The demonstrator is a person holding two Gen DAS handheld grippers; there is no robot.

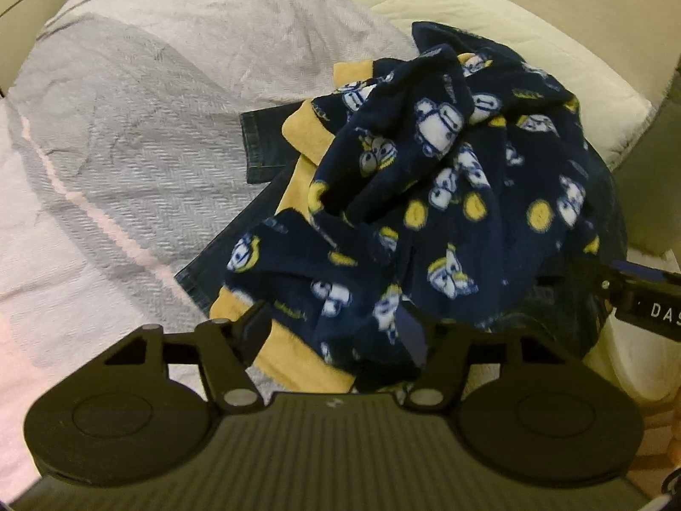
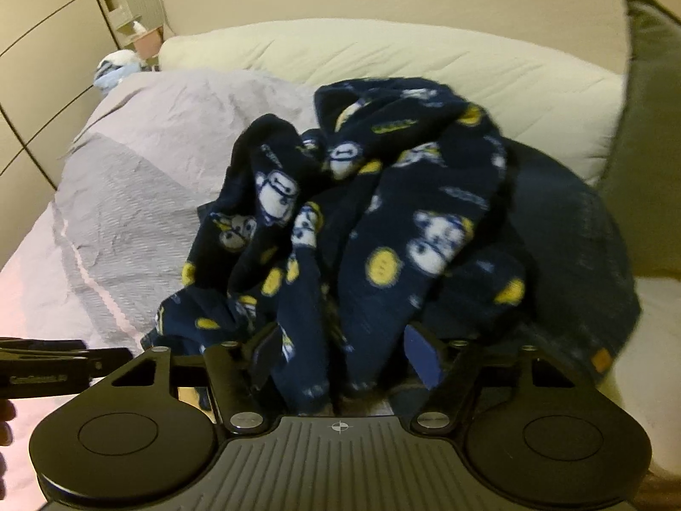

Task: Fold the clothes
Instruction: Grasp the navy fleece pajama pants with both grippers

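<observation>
A crumpled navy fleece garment with white cartoon figures and yellow cuffs lies heaped on the bed, on top of dark denim jeans. My left gripper is open and straddles the near edge of the fleece by a yellow cuff. In the right wrist view the same fleece bunches up between the fingers of my right gripper, also open, with its blue pad bare. The jeans show at the right under the fleece.
A lilac-grey bedcover spreads to the left. Cream pillows lie behind the pile, and a green cushion stands at the right. The other gripper's black housing sits close beside each gripper. Wardrobe doors are at the far left.
</observation>
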